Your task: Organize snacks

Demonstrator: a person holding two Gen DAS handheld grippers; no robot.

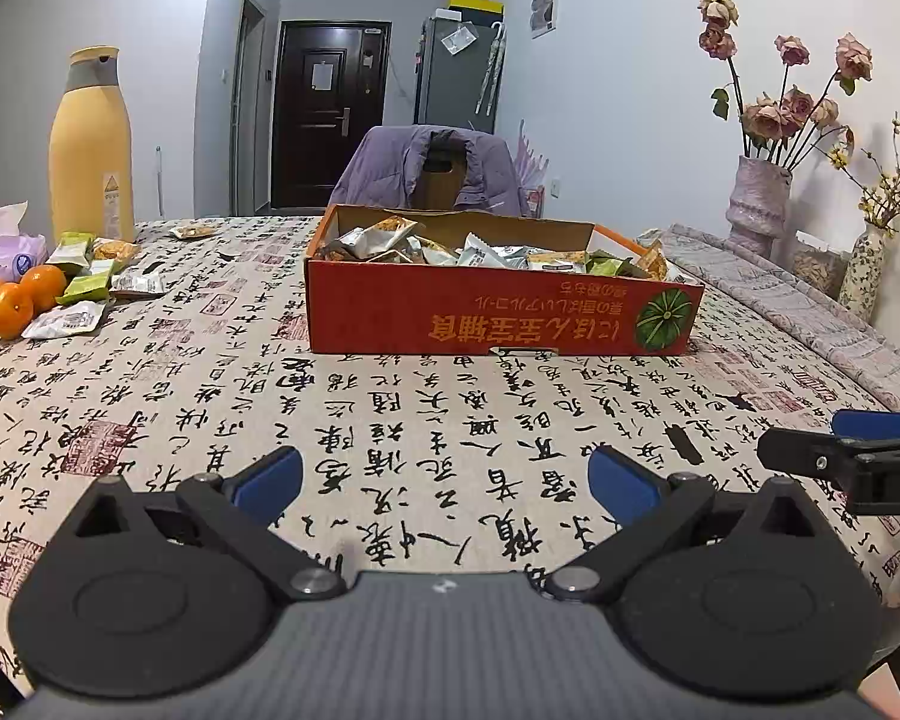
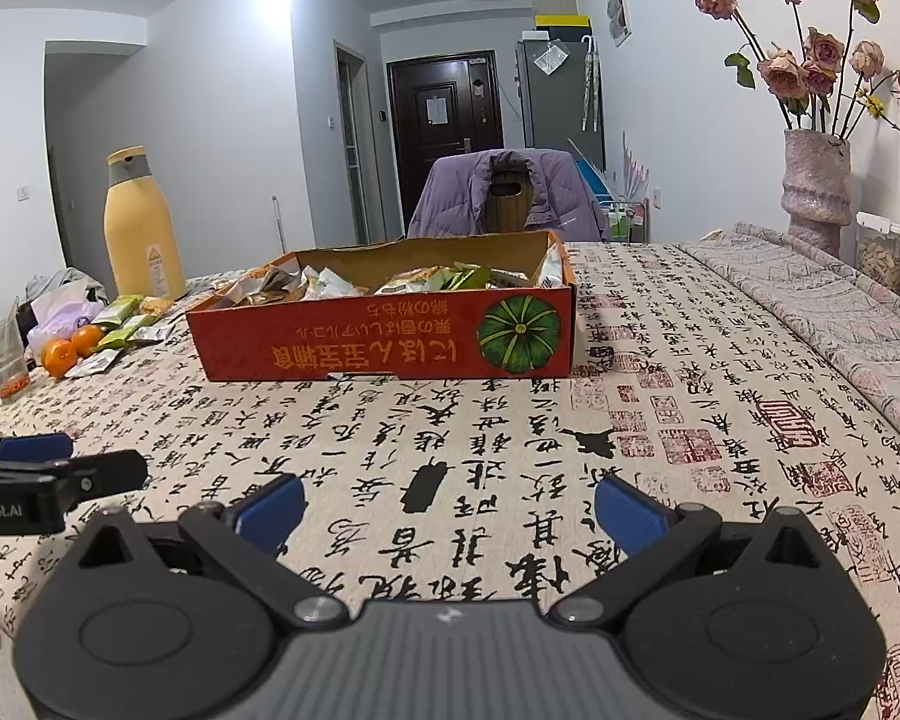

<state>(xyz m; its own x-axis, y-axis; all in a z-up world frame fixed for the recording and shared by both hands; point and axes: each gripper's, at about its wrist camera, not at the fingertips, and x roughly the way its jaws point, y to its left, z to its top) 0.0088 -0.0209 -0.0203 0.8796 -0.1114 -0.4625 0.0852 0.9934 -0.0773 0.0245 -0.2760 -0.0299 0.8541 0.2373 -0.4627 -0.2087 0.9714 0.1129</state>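
Nearest, the left gripper (image 1: 444, 483) hangs low over the tablecloth (image 1: 390, 408) with its blue pads spread wide and nothing between them. The right gripper (image 2: 447, 498) sits just beside it, equally wide and empty, pointed the same way. Both look parked at the near edge, likely a resting stance that keeps the whole table in sight.

Further out, in the middle of the table, stands the red box (image 1: 498, 312), its open top heaped with packets (image 1: 480, 252); it seems to be the collecting place.

Off to the left, well apart from the box, loose packets (image 1: 84, 282) lie scattered beside three oranges (image 1: 15, 303), and one more packet (image 1: 192, 231) lies alone further back. These look like the remaining work, closer to the left gripper's side.

Behind them rises a yellow bottle (image 1: 93, 147); a vase (image 2: 816, 186) of roses stands at the far right.
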